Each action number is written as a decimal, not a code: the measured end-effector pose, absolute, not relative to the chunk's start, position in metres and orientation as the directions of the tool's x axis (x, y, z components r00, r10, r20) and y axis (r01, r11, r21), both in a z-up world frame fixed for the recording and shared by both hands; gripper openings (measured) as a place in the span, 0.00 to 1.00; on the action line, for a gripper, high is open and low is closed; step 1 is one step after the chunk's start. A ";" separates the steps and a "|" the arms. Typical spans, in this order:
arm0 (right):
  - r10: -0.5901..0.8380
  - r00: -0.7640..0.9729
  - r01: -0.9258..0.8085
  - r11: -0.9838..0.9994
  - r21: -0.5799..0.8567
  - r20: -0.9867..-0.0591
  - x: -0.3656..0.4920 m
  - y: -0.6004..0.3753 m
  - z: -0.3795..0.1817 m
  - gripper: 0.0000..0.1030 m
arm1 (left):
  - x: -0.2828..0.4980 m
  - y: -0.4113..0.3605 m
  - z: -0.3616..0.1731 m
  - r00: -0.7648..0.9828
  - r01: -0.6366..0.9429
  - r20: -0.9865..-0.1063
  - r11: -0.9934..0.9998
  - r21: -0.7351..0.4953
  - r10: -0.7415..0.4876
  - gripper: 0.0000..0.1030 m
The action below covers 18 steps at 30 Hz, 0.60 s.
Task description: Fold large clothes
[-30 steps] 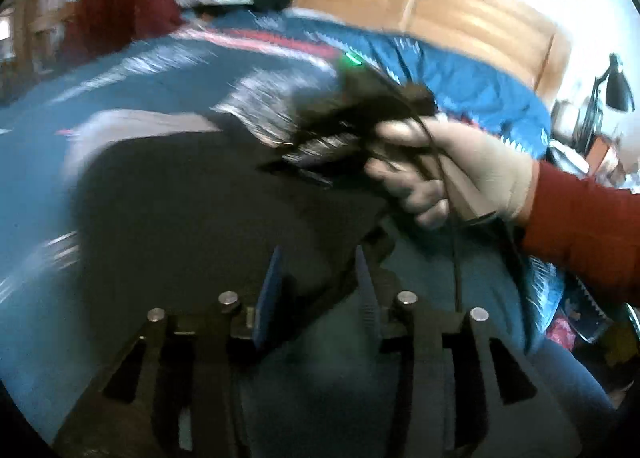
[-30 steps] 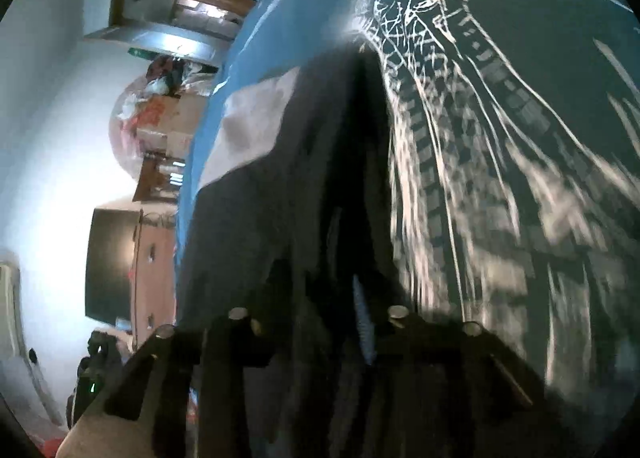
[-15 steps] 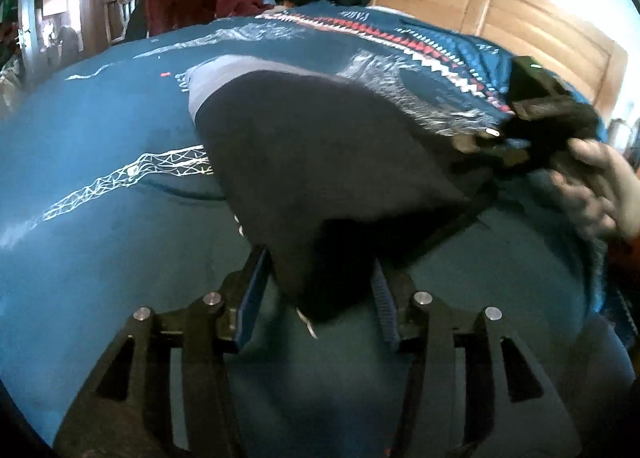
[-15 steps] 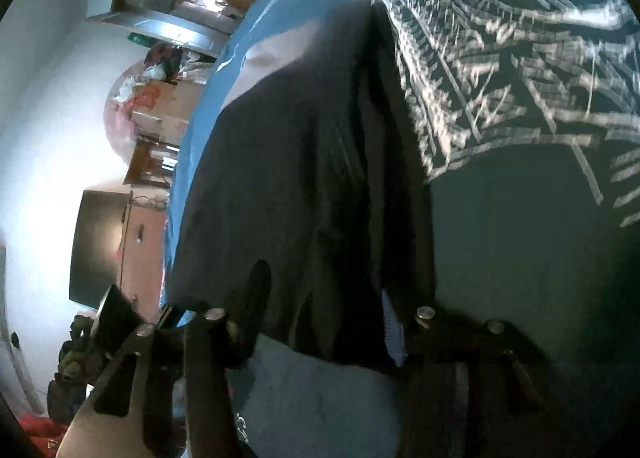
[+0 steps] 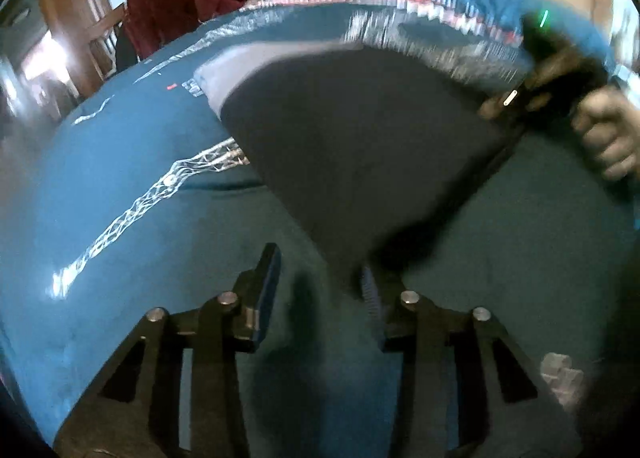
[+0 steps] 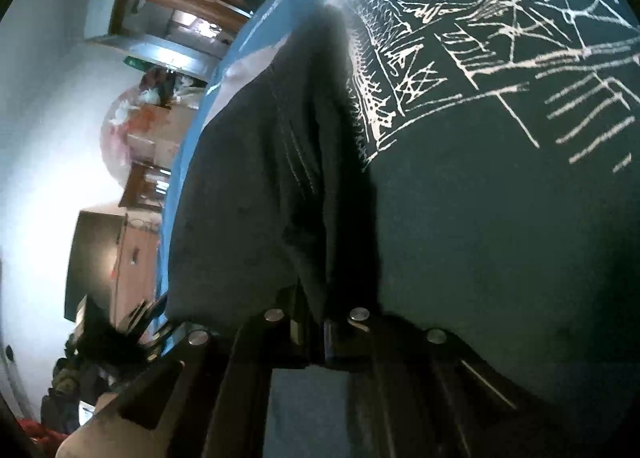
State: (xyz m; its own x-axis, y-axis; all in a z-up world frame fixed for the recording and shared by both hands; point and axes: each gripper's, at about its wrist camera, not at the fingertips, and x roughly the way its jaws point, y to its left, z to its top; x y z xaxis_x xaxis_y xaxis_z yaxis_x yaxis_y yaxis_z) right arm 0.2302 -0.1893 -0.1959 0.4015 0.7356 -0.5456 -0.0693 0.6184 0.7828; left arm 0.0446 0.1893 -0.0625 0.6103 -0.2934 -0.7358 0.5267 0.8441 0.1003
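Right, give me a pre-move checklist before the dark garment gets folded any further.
1. Right gripper shut on the dark garment: ok.
2. Left gripper gripping the garment's corner: not ok, fingers apart, cloth only touching the right one.
3. Garment lying flat on the blue bedspread: not ok, partly lifted.
4. Fold edges lined up: cannot tell, blurred.
5. Bedspread ahead free of clutter: ok.

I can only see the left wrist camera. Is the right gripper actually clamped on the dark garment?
Observer: Yes. The right wrist view shows the right gripper shut on an edge of the dark grey cloth garment.
Operator: Is the cloth bunched there?
Observer: It rises from the jaws in a lengthwise fold with pale stitching lines.
Operator: What's beside it?
Observer: The teal bedspread with white line pattern, on its right.
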 end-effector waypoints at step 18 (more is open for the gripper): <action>0.768 0.458 -0.095 0.543 0.834 -0.448 0.217 -0.198 -0.217 0.00 | 0.116 0.186 -0.039 0.677 0.533 -0.625 0.845 0.053 -0.388 0.33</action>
